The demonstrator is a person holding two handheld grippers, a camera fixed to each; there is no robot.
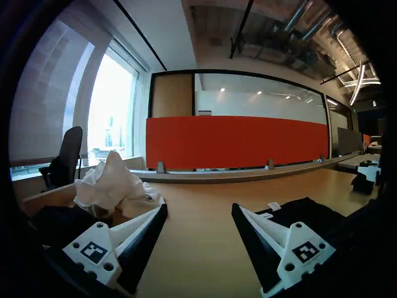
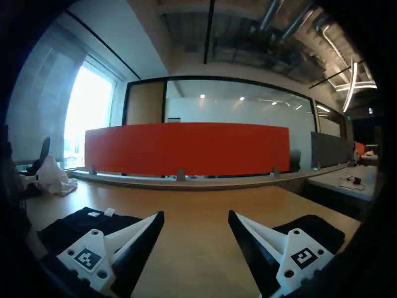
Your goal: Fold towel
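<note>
I am holding my left gripper low over the wooden tabletop, its fingers spread wide with nothing between them. My right gripper is gaping just as wide and gripping nothing. The black towel is lying flat on the tabletop just behind my left gripper's right-hand finger, its white tags showing. A second dark cloth is lying behind my right gripper's right-hand finger. A crumpled white cloth is sitting heaped farther left. Beyond it an office chair is standing by a bright window. A red partition is running along the tabletop's far edge, and ceiling pipes are hanging overhead.
</note>
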